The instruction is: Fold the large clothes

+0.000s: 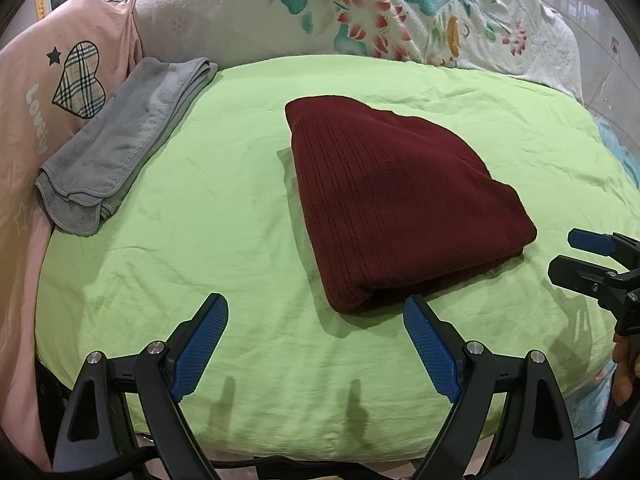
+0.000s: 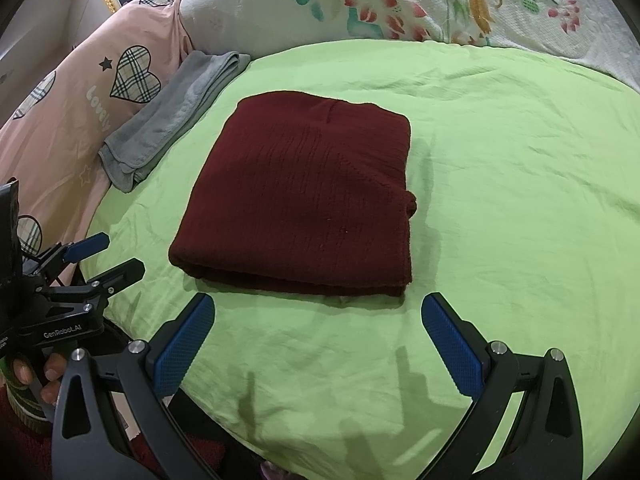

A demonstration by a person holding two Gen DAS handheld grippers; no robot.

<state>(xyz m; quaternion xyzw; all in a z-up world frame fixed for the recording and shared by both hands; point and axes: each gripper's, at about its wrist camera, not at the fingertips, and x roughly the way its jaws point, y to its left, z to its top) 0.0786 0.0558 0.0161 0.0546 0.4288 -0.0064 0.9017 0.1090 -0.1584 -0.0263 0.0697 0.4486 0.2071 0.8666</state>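
Note:
A dark red knitted garment [image 1: 396,200] lies folded into a thick rectangle on the light green sheet [image 1: 224,208]. It also shows in the right wrist view [image 2: 304,196]. My left gripper [image 1: 316,312] is open and empty, just short of the garment's near left corner. My right gripper [image 2: 318,312] is open and empty, just short of the garment's near edge. Each gripper shows in the other's view: the right one [image 1: 568,254] at the right edge, the left one [image 2: 116,256] at the left edge. Neither touches the garment.
A folded grey towel [image 1: 124,148] lies at the sheet's left edge, also in the right wrist view [image 2: 172,120]. A pink cover with plaid hearts [image 1: 48,92] lies left. A white floral quilt [image 1: 360,12] is piled behind.

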